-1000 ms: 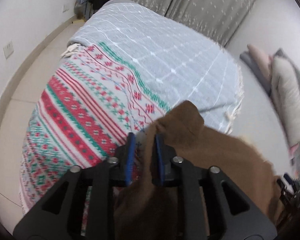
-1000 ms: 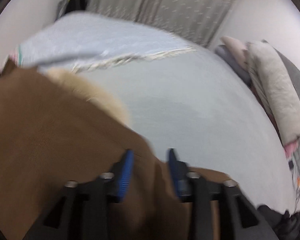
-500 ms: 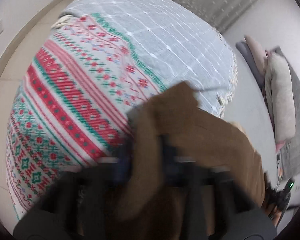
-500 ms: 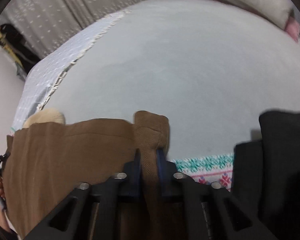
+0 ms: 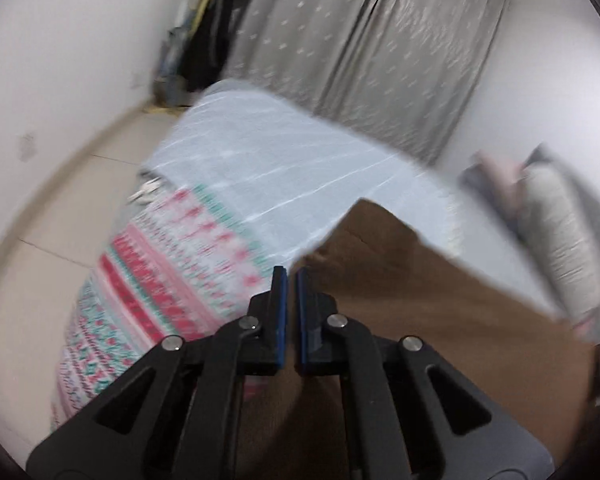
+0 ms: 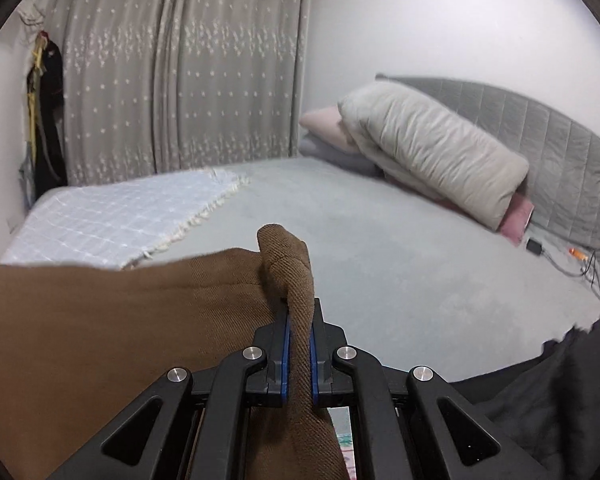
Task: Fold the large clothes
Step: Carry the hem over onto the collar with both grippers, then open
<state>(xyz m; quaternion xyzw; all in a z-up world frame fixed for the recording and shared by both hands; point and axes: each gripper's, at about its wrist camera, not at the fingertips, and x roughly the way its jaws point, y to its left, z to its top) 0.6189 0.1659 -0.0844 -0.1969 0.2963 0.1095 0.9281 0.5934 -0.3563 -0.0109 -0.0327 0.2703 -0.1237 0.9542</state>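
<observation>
Left gripper: blue-padded jaws pressed almost together; an edge of the brown garment is pinched between them, cloth seen running down between the pads in the left wrist view.
Right gripper: jaws clamped on a bunched fold of the brown garment; a rounded lump of cloth sticks up above the fingertips.
Brown garment: ribbed brown fabric, held off the bed between both grippers; the top edge is stretched roughly straight to the left of the right gripper, the rest hangs below out of frame. In the left wrist view it spreads to the right as a broad sheet.
Bed: pale grey cover, seen beyond the garment, largely bare in the middle.
Light checked throw: laid over the foot end of the bed, fringed edge toward the middle.
Patterned blanket: red, green and white bands, draped over the bed's side under the throw; blurred.
Pillows: one large grey-white, pink ones beneath and behind, stacked against the grey quilted headboard.
Curtain: grey with a small white pattern, drawn, behind the bed.
Dark cloth: black fabric at lower right of the right wrist view, on the bed's near edge.
Cable and charger: lying on the bed near the headboard.
Image quality: left wrist view motion-blurred, right wrist view sharp.
</observation>
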